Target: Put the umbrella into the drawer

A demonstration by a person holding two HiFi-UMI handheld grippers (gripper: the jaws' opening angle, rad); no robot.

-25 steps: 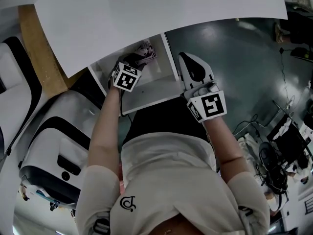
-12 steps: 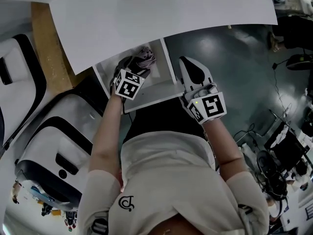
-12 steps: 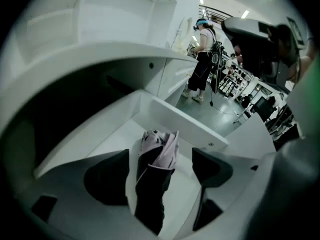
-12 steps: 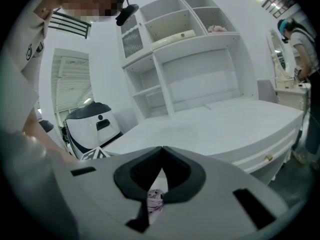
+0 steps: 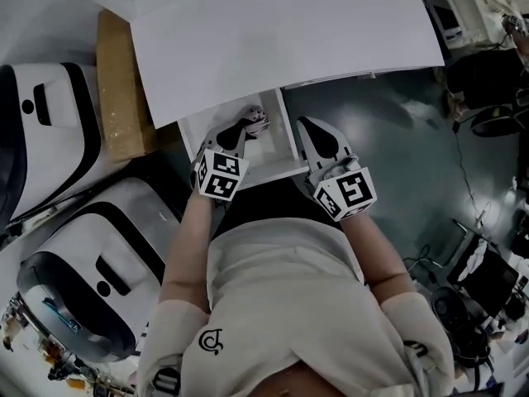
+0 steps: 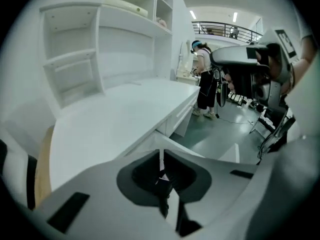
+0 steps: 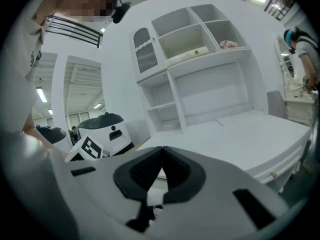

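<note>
At my far left a white-and-black machine housing (image 5: 78, 246) stands on the floor, beyond the counter's left edge, with a brown board (image 5: 121, 98) leaning along that edge. The white counter (image 5: 281, 40) has an open drawer (image 5: 277, 170) jutting from under its near edge, close to the near-left corner.

My left gripper (image 5: 240, 132) reaches over the drawer's front into its open top. In the left gripper view its fingers (image 6: 145, 171) are pressed together tip to tip, with nothing of the umbrella between them, and they point along the counter's near edge. The folded, patterned umbrella (image 5: 256, 122) lies inside the drawer, at the back, just beyond that gripper's tip. I cannot tell whether they touch.

My right gripper (image 5: 307, 126) hangs just outside the drawer's right wall, below the counter's near edge and over the dark green floor (image 5: 397, 139). Its fingers (image 7: 180, 171) are also pressed together and hold nothing.
</note>
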